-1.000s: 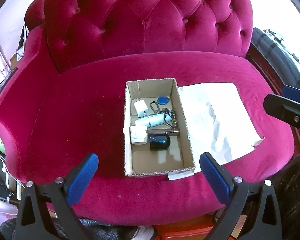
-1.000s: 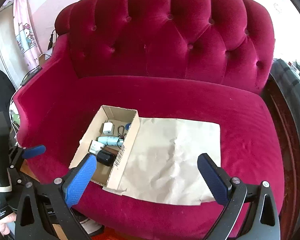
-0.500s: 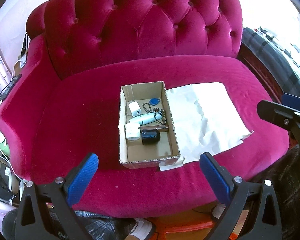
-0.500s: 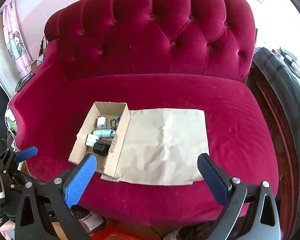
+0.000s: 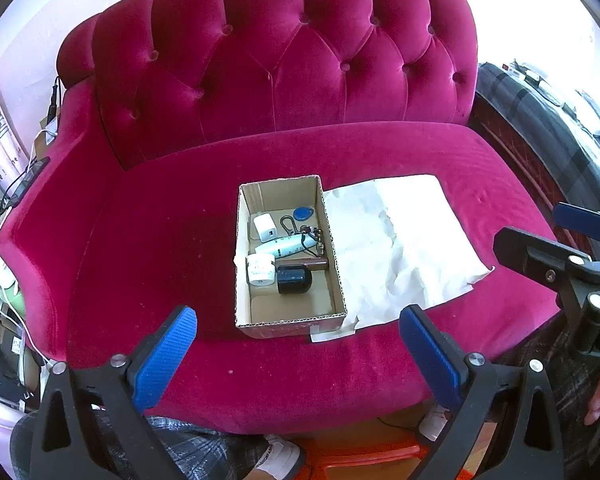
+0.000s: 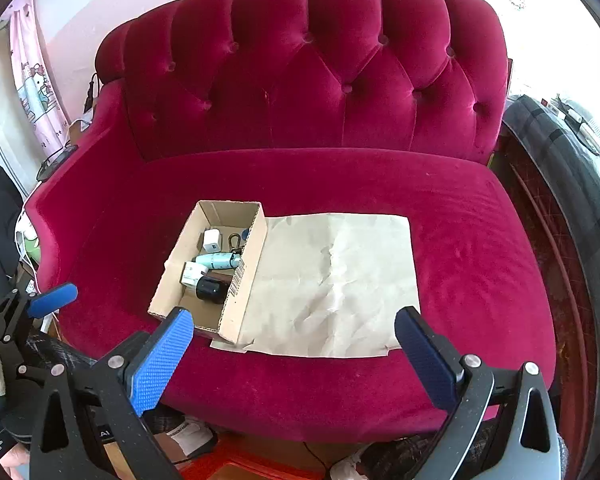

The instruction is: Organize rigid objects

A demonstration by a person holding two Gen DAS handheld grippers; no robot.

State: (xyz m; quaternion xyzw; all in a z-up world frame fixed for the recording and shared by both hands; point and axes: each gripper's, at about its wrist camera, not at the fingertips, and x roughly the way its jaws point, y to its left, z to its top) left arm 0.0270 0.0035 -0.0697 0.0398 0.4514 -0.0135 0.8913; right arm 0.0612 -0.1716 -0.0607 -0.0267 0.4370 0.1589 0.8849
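Cardboard box (image 5: 288, 322) walls ring the items; paper sheet (image 6: 336, 280) lies bare

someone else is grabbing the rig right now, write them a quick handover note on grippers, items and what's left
Left gripper: open, empty, hovering off the sofa's front edge, facing the box.
Right gripper: open, empty, over the front edge near the paper.
The open brown cardboard box sits on the crimson velvet sofa, touching the crumpled beige paper sheet to its right.
In the box: white square charger, blue oval key fob with keys, pale teal tube, white small jar, black round jar, brown stick.
Done: everything visible is boxed; nothing lies on the paper.
Left: which way the sorting goes is unclear from here.
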